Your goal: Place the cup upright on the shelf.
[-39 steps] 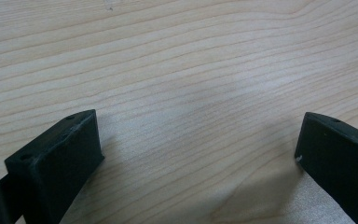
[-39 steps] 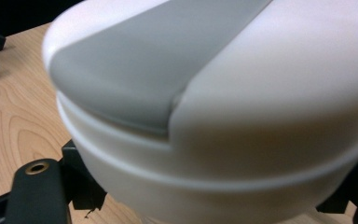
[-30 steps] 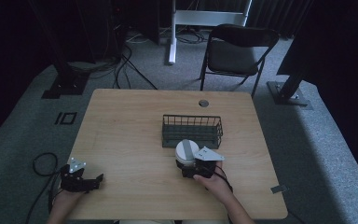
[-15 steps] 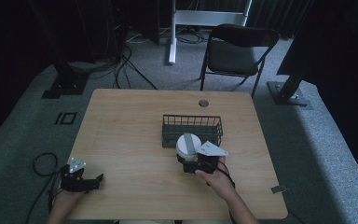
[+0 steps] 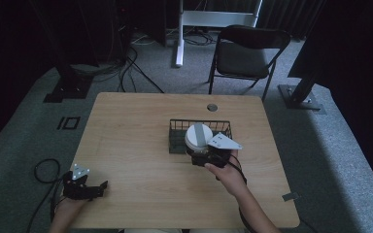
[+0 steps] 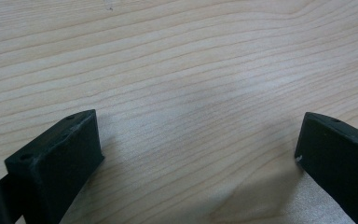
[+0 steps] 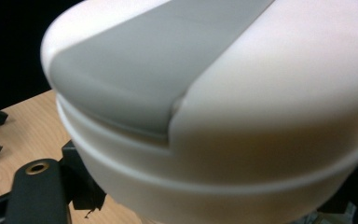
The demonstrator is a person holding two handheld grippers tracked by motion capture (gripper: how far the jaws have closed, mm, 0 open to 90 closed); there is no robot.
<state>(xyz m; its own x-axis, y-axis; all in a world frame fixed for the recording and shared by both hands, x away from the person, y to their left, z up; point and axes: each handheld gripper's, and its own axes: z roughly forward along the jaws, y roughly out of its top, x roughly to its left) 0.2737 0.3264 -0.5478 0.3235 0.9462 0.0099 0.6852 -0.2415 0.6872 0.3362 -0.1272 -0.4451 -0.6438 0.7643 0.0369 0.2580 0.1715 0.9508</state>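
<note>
One white lidded cup (image 5: 197,137) is clamped in the right gripper (image 5: 205,156), frame centre, over the wire basket (image 5: 175,127); lowering in seems next. Left gripper (image 5: 88,188) gapes empty, lower left.

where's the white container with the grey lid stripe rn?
High view: the round white container with the grey lid stripe is held in the right tool, at the near edge of the black wire basket, right of table centre.

We are looking at a lab: stand bases (image 5: 67,90), floor cables (image 5: 136,68) at eleven o'clock, folding chair (image 5: 246,53) at twelve.
</note>
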